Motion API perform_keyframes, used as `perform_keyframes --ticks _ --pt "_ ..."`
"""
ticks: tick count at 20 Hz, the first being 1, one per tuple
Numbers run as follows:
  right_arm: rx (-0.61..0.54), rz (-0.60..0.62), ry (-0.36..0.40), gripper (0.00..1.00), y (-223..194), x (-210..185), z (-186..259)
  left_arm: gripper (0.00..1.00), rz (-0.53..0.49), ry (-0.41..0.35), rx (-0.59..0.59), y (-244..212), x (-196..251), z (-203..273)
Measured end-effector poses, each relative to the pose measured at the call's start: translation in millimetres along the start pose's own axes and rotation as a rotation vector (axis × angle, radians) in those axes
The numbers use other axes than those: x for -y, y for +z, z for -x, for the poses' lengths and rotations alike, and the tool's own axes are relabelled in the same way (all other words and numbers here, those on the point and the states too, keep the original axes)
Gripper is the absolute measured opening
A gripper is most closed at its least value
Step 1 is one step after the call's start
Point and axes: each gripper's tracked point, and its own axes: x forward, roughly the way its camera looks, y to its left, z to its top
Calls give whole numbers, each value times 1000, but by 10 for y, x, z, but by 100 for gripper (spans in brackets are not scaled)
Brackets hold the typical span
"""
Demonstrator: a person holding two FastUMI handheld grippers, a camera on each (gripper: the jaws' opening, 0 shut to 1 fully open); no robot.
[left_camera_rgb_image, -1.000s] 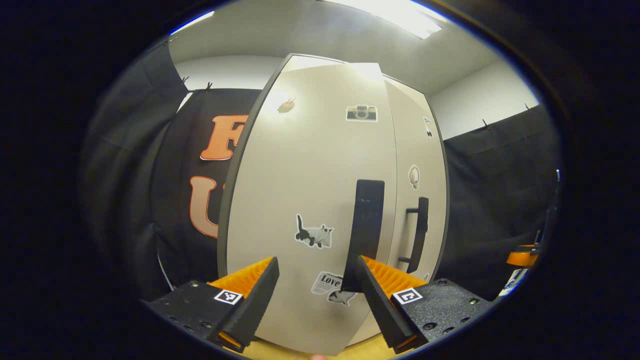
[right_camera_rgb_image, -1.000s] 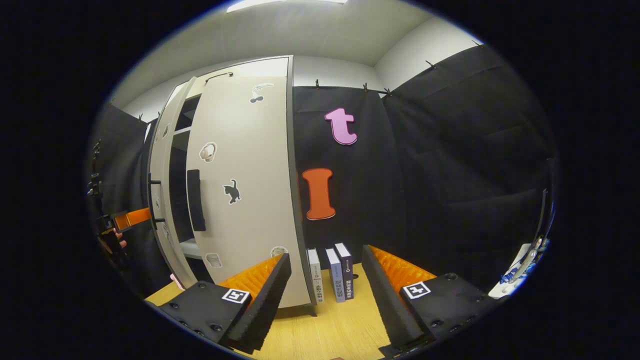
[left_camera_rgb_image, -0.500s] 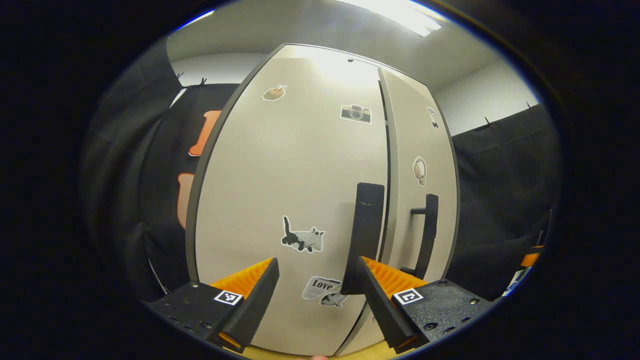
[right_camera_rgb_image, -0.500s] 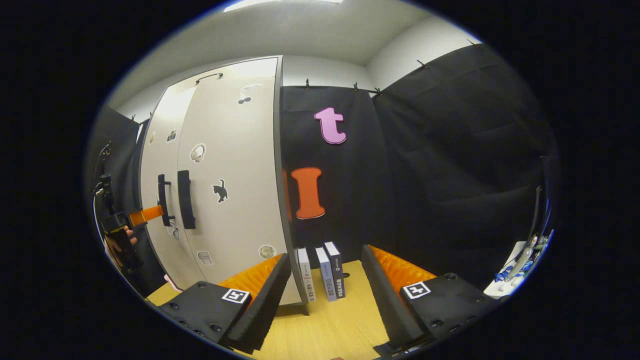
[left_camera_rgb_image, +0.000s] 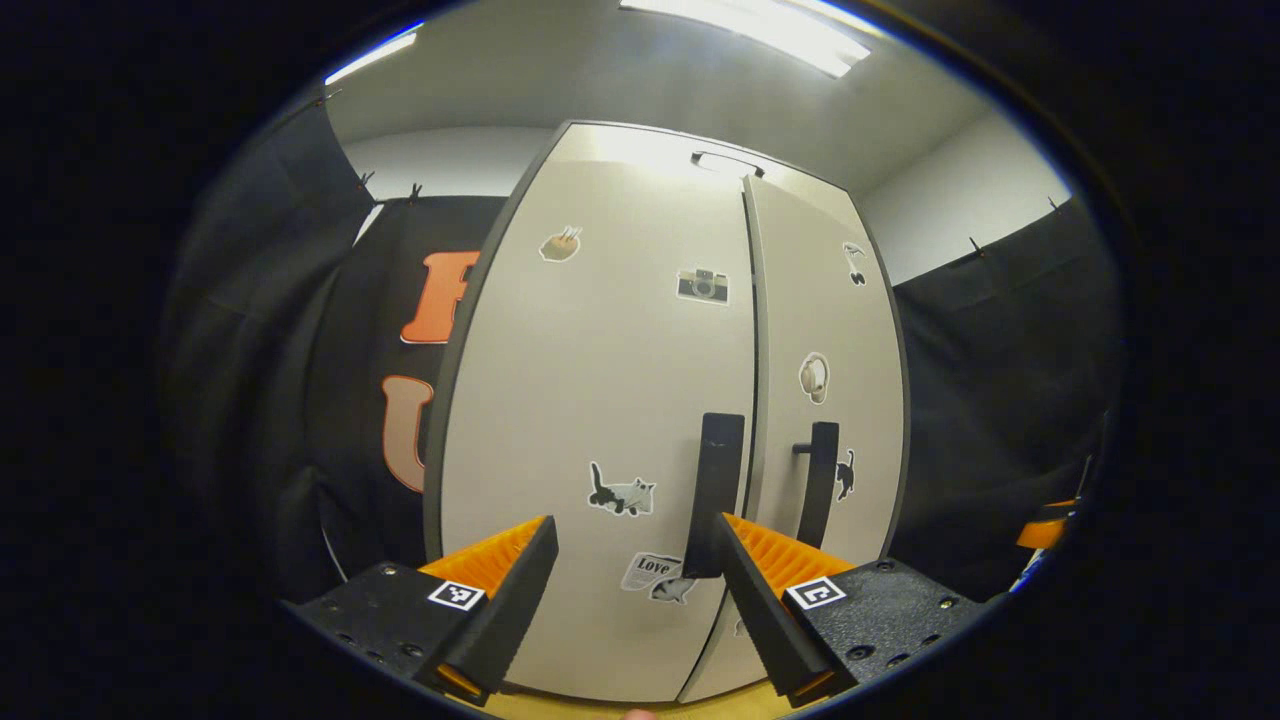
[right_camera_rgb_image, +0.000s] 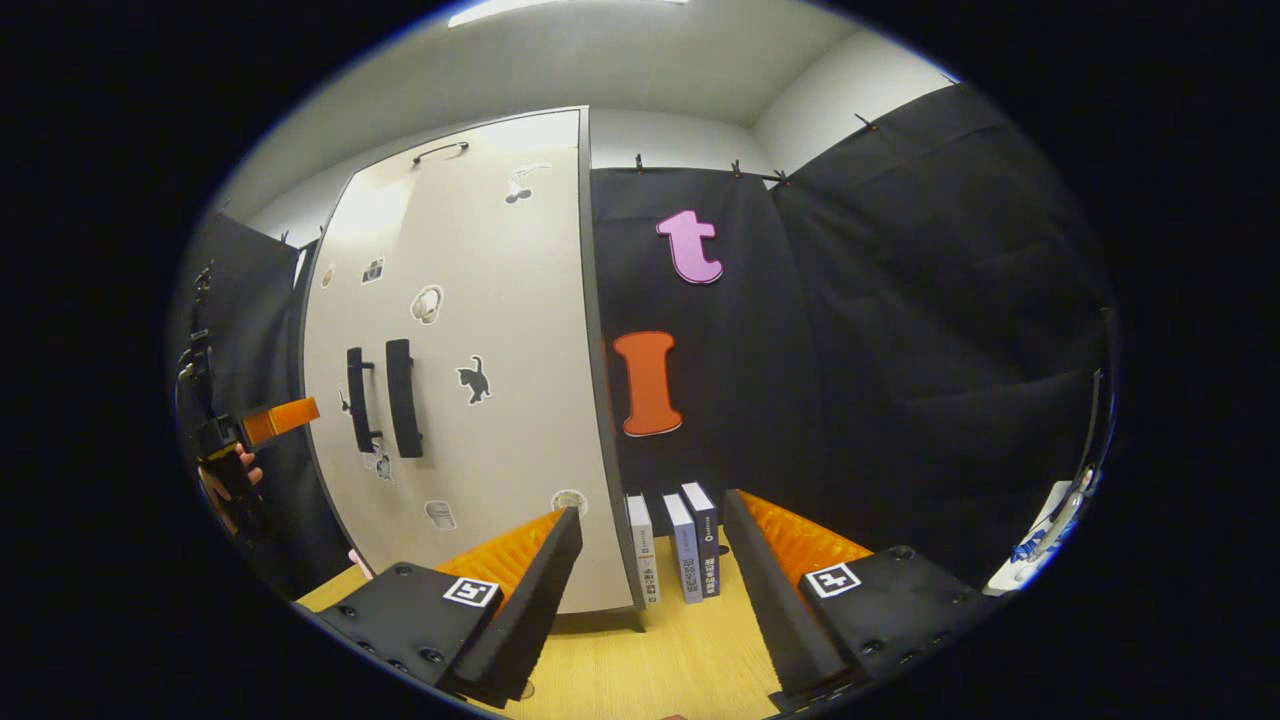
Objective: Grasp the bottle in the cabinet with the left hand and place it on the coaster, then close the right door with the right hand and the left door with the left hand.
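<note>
The cabinet (left_camera_rgb_image: 620,400) is tall and pale beige with dark edging, standing upright on a light wooden surface; its left door (left_camera_rgb_image: 600,380) lies flush and shut, with cat, camera and newspaper stickers on it; its right door (left_camera_rgb_image: 825,330) is also shut, the two meeting at a thin dark seam; each door has a black upright bar handle, the left handle (left_camera_rgb_image: 716,490) and the right handle (left_camera_rgb_image: 820,482) standing just beside each other across the seam; in the right gripper view the cabinet (right_camera_rgb_image: 470,400) shows both doors closed.
</note>
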Motion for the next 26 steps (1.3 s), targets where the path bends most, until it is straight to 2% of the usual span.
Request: perform_keyframes --ticks 5,6,10,13,15,16,19,26 --pt "-19 25 67 95 -183 -321 -87 95 -36 134 5 -18 -274 623" --pt "-20 30 84 95 -220 -403 -88 92 -38 152 7 -55 -319 725" --pt "-17 37 134 95 -385 -653 -80 97 -23 197 21 -251 -417 1152" --pt "-20 37 144 95 -492 -741 -68 94 20 221 -13 -458 -447 1402" --pt "-12 26 158 95 -516 -809 -52 97 43 241 -25 -534 -499 1505" --pt "-10 25 163 95 -522 -830 -54 94 43 255 -28 -559 -533 1545" --pt "-13 26 177 95 -529 -880 -69 94 8 286 -34 -583 -617 1618" --pt "-15 0 189 95 -508 -904 -49 94 -6 272 -30 -538 -597 1608"
